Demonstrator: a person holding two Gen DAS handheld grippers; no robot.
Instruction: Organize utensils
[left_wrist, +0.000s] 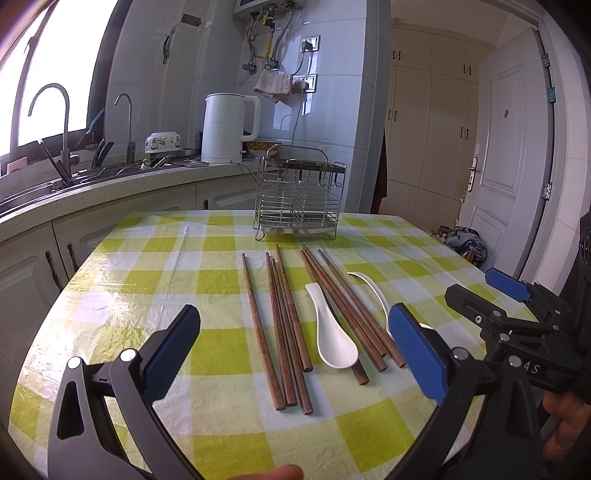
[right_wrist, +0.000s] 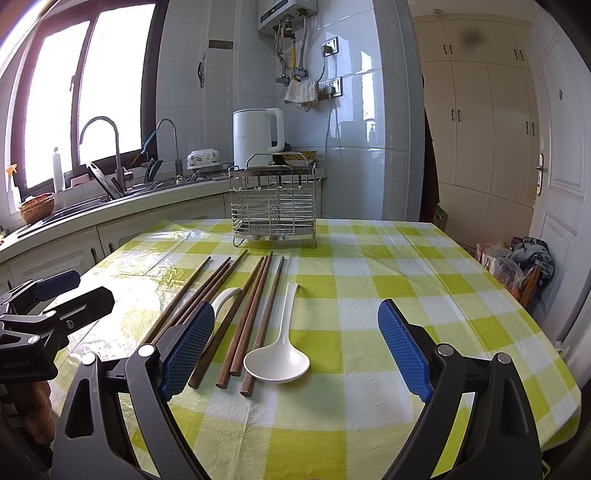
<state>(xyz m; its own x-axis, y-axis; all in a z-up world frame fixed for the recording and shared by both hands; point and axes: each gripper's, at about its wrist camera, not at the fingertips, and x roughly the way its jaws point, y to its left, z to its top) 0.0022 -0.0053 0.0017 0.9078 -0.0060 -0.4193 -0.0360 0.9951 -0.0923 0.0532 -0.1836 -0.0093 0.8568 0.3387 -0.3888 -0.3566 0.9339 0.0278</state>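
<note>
Both black claws with blue textured pads, left claw (left_wrist: 295, 354) and right claw (right_wrist: 295, 347), hover spread wide, holding nothing. Beneath them, slim brown wooden chopsticks (left_wrist: 280, 332) and two glossy white ceramic spoons (right_wrist: 277, 354) lie on the green-checked glossy counter (right_wrist: 406, 266); a wire metal utensil rack (left_wrist: 300, 199) stands beyond.

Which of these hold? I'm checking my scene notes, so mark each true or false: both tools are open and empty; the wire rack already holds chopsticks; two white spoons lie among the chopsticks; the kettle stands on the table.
1. Both the left tool and the right tool are open and empty. True.
2. The wire rack already holds chopsticks. False: the chopsticks all lie on the tablecloth.
3. Two white spoons lie among the chopsticks. True.
4. The kettle stands on the table. False: it stands on the counter behind.
</note>
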